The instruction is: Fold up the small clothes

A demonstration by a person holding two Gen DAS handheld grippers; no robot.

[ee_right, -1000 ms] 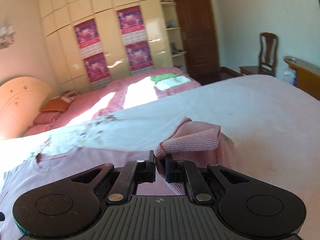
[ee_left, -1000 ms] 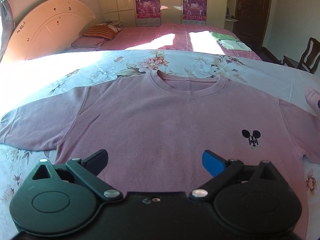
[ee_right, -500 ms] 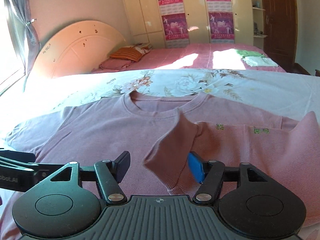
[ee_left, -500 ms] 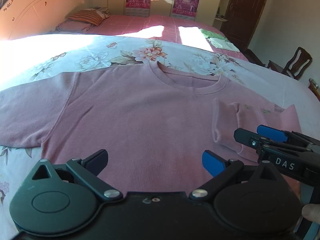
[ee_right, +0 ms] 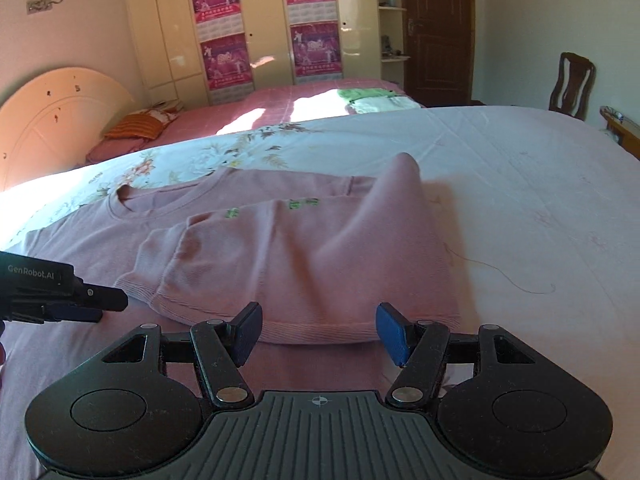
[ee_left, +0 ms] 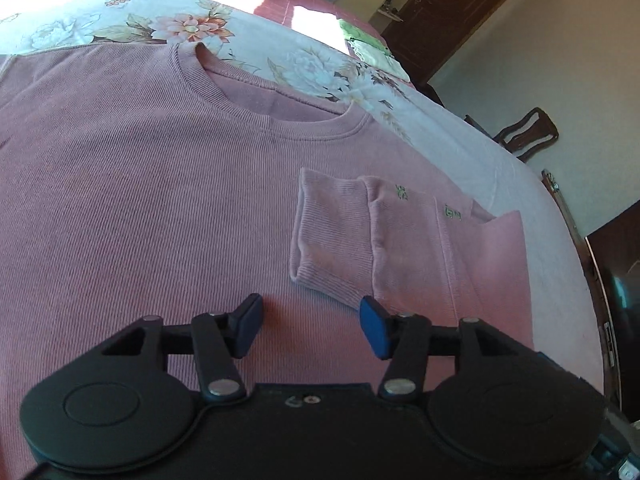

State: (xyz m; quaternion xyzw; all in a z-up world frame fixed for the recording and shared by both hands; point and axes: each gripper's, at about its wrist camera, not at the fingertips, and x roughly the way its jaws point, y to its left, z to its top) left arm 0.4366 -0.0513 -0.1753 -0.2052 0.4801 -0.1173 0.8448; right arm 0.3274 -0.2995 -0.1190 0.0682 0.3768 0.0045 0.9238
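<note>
One pink sweater (ee_left: 140, 200) lying flat, right sleeve (ee_left: 340, 232) folded across its front

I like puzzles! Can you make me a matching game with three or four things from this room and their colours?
Things:
1. sweater
2. door
3. pillow
4. folded clothes

Colours:
a. green and white
b. pink
c. orange striped
d. dark brown

Pairs: 1-b, 2-d, 3-c, 4-a
</note>
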